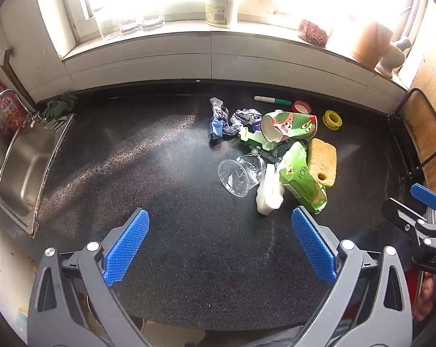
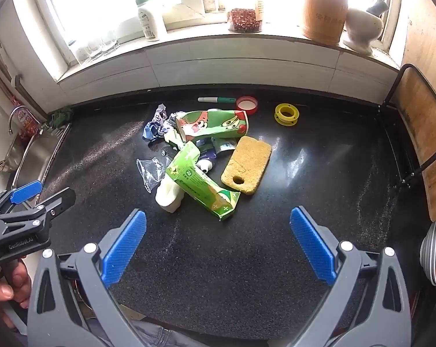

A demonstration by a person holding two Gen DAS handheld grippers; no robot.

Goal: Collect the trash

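Observation:
A pile of trash lies on the dark countertop point(image 1: 160, 173): a green carton box point(image 1: 301, 179) point(image 2: 200, 185), a green cartoon paper cup point(image 1: 290, 124) point(image 2: 215, 124) on its side, a clear plastic cup point(image 1: 238, 176) point(image 2: 151, 170), a white crumpled piece point(image 1: 268, 196) point(image 2: 168, 193) and crumpled blue-silver wrappers point(image 1: 220, 118) point(image 2: 157, 124). My left gripper point(image 1: 219, 245) is open and empty, nearer than the pile and left of it. My right gripper point(image 2: 218, 244) is open and empty, just in front of the carton.
A yellow sponge point(image 2: 246, 164) lies right of the pile. Behind it are a marker point(image 2: 216, 99), a red lid point(image 2: 246, 104) and a yellow ring point(image 2: 287, 114). A steel sink point(image 1: 24, 170) is at the left. Bottles and jars stand on the windowsill point(image 2: 246, 40).

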